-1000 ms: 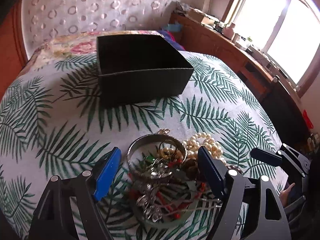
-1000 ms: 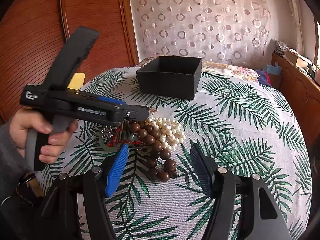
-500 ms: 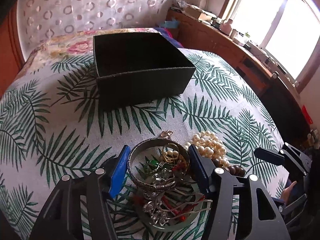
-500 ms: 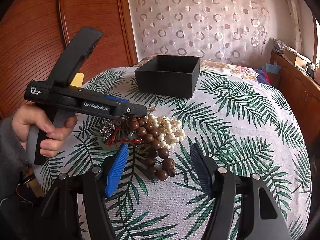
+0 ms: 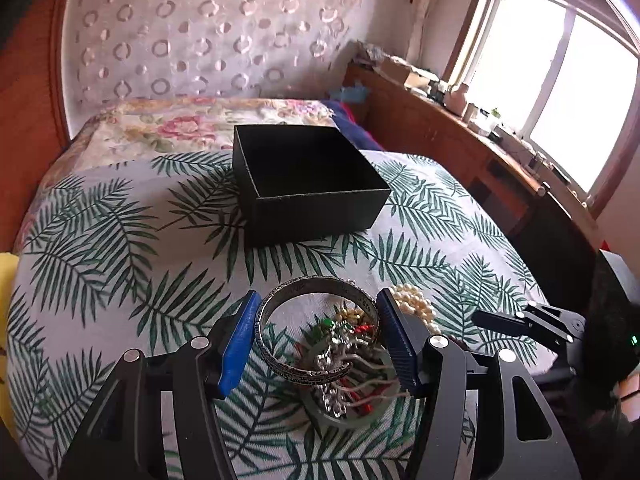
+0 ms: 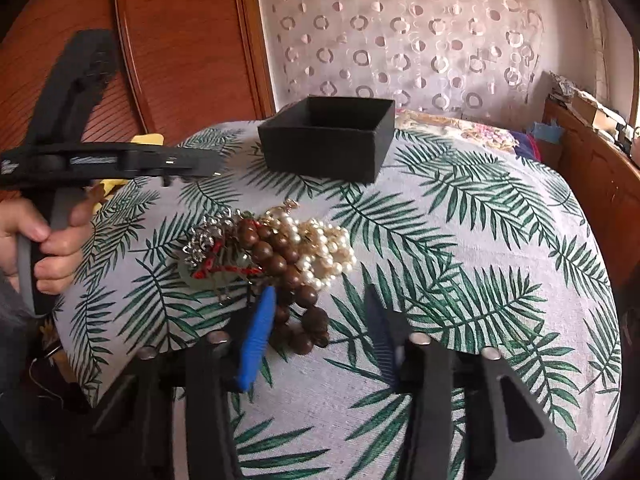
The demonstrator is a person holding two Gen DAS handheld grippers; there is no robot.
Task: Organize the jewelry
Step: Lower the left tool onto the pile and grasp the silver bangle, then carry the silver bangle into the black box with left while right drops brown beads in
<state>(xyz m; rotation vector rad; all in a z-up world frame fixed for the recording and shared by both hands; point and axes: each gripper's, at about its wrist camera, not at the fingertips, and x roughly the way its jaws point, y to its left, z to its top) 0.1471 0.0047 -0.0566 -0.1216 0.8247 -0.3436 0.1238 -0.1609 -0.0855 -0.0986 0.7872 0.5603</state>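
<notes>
Closest in the left wrist view, the left gripper [image 5: 318, 340] has its fingers [image 5: 240, 340] on both sides of a silver bangle [image 5: 316, 332], pinching it. The bangle looks lifted a little above the pile of jewelry [image 5: 348, 364] under it, and some small chains and red strings hang near it, so they may be caught on it. In the right wrist view, the right gripper [image 6: 320, 336] has its fingers [image 6: 256, 340] partly spread, and they have just been closing in. The end of the brown bead bracelet [image 6: 288, 276] lies between them, but the fingers do not look like they press on it yet. Just past the brown beads sit the white pearls [image 6: 324, 244] and the tangle of silver bits, all in one heap on the bed with the leaf cloth [image 6: 460, 240]. A hand [image 6: 44, 248] holds the left gripper off to the side there. Farther back, well apart from the heap, stands the black box [image 5: 308, 184], open on top and looking empty. The step in hand seems to be picking pieces out of the heap, the bangle first. Next, the bangle needs to be lifted free of the strings, carried over the box and let go inside. The right fingers need to close more to grip the brown beads.
</notes>
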